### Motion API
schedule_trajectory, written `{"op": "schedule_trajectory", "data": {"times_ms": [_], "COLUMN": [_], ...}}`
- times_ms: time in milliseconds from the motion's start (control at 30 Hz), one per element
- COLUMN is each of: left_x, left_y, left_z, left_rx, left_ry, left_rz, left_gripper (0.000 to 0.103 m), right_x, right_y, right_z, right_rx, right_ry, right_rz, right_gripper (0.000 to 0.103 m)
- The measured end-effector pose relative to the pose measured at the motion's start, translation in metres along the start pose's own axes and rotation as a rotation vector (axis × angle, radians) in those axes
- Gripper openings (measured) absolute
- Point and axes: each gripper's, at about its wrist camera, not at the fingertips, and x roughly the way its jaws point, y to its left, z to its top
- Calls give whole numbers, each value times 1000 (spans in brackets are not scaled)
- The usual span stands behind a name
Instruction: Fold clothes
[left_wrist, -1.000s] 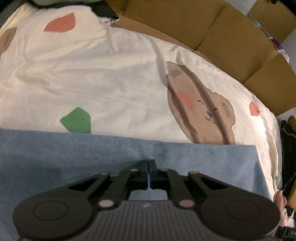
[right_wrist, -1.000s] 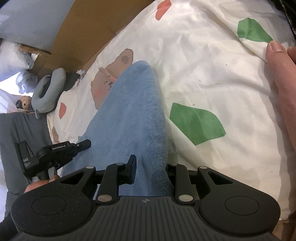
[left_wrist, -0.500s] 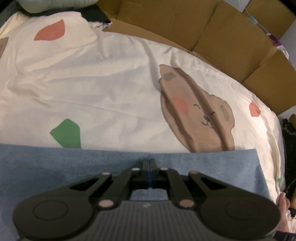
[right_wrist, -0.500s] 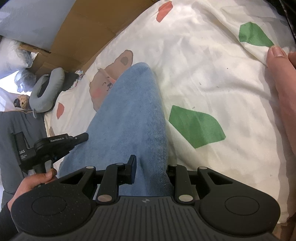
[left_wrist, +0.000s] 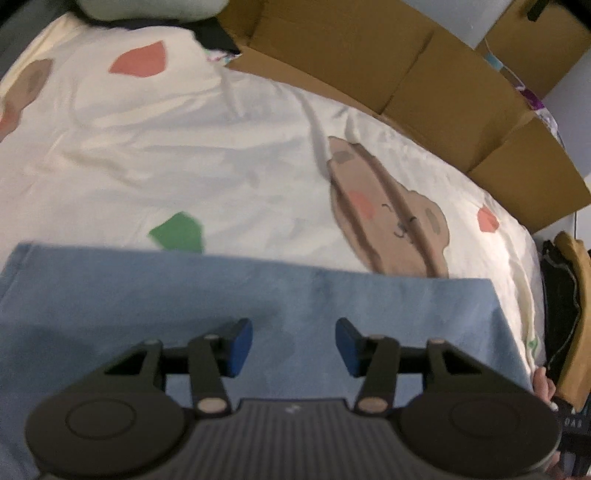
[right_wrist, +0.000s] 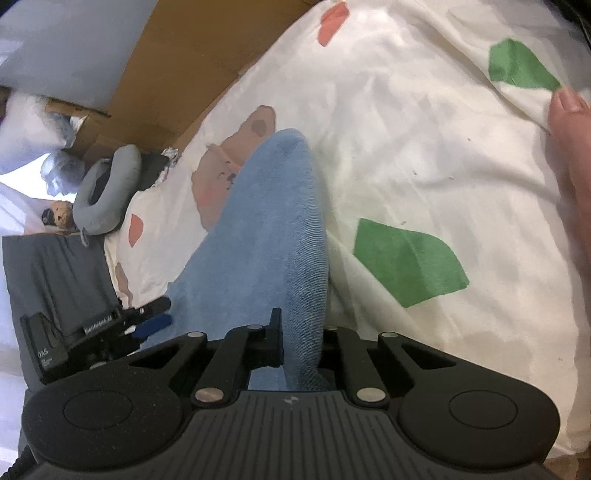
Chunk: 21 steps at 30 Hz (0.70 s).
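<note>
left tool (left_wrist: 293, 349) just opened over blue cloth (left_wrist: 258, 295), right tool (right_wrist: 299, 341) clamping it

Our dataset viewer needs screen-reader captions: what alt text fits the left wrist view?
The open left tongs hover over a flat blue cloth, gripping nothing. Beyond lies a cream bedsheet with a bear print, edged by cardboard.

Bear-print sheet (left_wrist: 229, 155), cardboard boxes (left_wrist: 406, 66), grey neck pillow (right_wrist: 107, 195).
</note>
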Motion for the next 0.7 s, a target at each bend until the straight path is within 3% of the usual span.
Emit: {"op": "schedule_trajectory", "data": {"times_ms": [200,700], "left_x": [-31,-68], "left_y": [19,55], "left_z": [-18,-53], "left_rx": [-12,-77], "left_ry": [-32,-86], "left_rz": [0,-22], "left_gripper": [75,76], "right_x": [-11,-32], "right_y": [18,88], "right_z": [0,-3], "right_rx": [-33,-188], "right_ry": [1,56], "right_rz": [4,-23], "right_gripper": [6,6]}}
